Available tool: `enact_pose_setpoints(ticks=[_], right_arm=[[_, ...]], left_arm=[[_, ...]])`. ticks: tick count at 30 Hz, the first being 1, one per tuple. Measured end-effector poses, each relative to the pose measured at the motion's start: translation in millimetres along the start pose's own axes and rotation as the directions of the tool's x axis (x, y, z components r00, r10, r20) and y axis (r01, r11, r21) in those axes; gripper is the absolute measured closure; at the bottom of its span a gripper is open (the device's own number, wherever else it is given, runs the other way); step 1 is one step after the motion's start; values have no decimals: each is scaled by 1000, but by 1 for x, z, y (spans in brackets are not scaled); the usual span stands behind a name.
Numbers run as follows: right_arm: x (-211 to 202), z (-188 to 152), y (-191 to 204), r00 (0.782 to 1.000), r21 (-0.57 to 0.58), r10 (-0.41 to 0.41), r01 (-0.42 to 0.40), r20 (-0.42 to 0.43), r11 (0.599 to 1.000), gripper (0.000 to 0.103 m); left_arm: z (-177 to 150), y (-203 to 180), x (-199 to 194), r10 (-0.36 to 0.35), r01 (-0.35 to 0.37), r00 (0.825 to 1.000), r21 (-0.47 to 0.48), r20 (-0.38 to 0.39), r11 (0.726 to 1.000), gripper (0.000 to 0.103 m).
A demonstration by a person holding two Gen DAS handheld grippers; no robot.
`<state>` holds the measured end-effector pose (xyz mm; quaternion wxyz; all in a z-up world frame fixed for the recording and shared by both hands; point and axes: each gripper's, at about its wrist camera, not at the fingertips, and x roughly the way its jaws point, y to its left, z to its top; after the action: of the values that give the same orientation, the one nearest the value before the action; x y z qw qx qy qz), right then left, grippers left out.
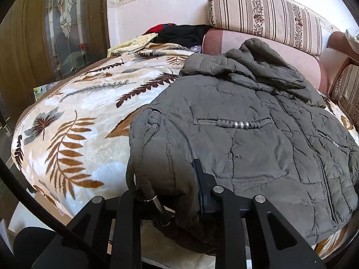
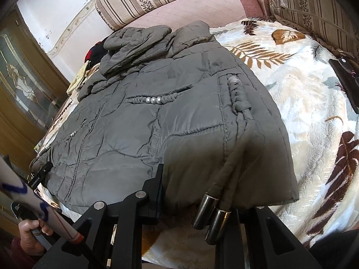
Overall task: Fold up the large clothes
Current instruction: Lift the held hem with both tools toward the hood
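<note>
A grey quilted jacket lies front up on a leaf-patterned blanket, its hood toward the sofa back. My left gripper is shut on the jacket's near hem at its left corner. One finger shows against the fabric and the other is hidden under it. A drawstring with a metal ring hangs beside it. In the right wrist view the jacket fills the middle. My right gripper is shut on the hem's right corner, next to two metal-tipped drawstrings. The left gripper shows at the far hem corner.
Striped cushions and a pink sofa back stand behind the jacket. Dark and red clothes are piled at the back left. A wooden door with glass is at the left. A black flat object lies on the blanket at the right. A person's hand shows low left.
</note>
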<state>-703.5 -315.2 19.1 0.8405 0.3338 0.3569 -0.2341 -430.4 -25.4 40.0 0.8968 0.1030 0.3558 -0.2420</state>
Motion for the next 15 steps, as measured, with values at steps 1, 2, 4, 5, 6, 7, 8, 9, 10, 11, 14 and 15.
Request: enact_pose_setpoints(ticks=[1, 2, 4, 5, 6, 7, 8, 9, 10, 11, 14, 15], right_arm=[[0, 0, 0, 1000, 0, 0, 0, -1, 1000, 77], [0, 0, 0, 1000, 1, -1, 1, -2, 1000, 77], [0, 0, -1, 1000, 2, -1, 1, -4, 1000, 76], [0, 0, -1, 1000, 3, -2, 2, -5, 1000, 76], [1, 0, -1, 1000, 6, -1, 1, -5, 1000, 76], [1, 0, -1, 1000, 7, 1, -1, -3, 1000, 77], [-2, 0, 0, 1000, 1, 9, -9, 11, 1000, 81], [-4, 1, 1, 1000, -6, 12, -11, 20, 1000, 84], [-8, 2, 3, 999, -21, 12, -11, 38, 1000, 84], [-15, 3, 8, 997, -45, 13, -10, 72, 999, 85], [-28, 6, 11, 993, -58, 32, -26, 114, 998, 86], [-30, 6, 11, 992, -57, 38, -31, 118, 998, 86]], left_arm=[[0, 1, 1, -2, 2, 1000, -3, -3, 1000, 79], [0, 1, 1, -4, 4, 1000, -6, -3, 1000, 79], [0, 1, 1, -2, 2, 1000, -3, -3, 1000, 79], [0, 1, 1, 0, 0, 1000, 0, -3, 1000, 79], [0, 1, 1, 2, -2, 1000, 4, -2, 1000, 79], [0, 1, 1, 2, -2, 1000, 5, -1, 1000, 79], [0, 1, 0, 1, -1, 1000, 4, 1, 1000, 79], [0, 2, -1, -2, 2, 1000, 3, 3, 1000, 79], [1, 2, -2, -5, 5, 1000, 2, 9, 1000, 80], [2, 2, -4, -7, 7, 1000, 2, 14, 1000, 80], [4, 0, -11, -12, 12, 999, 14, 30, 1000, 81], [5, -1, -14, -13, 12, 999, 18, 40, 1000, 81]])
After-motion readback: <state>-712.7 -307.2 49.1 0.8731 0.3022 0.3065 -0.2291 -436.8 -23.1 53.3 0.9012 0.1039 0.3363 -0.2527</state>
